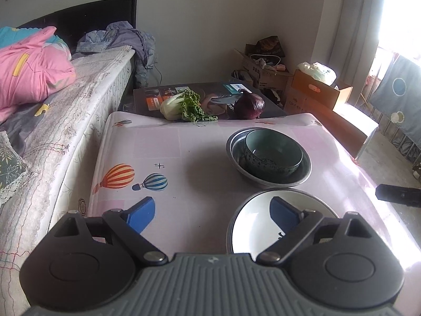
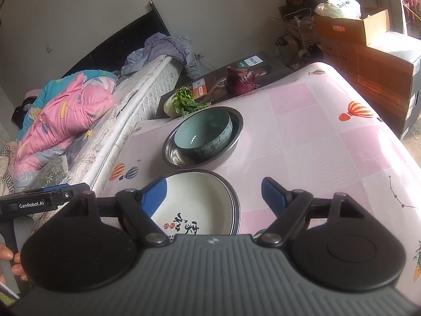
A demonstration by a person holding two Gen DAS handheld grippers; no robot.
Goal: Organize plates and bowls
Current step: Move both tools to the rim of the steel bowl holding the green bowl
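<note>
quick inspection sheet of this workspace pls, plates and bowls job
surface: table under a pink balloon-print cloth
job's things: teal bowl nested in steel bowl; white plate stacked on a steel plate
clutter: leafy cabbage and red cabbage on a box at the far edge
grippers: left gripper and right gripper both open, holding nothing
cables: cord beside the bed
surroundings: bed, cardboard boxes

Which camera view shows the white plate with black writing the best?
The right wrist view: the white plate shows its rim, its inside and the black writing, with only its near-left edge hidden. In the left wrist view the plate is half hidden behind the left tool, writing barely visible.
</note>
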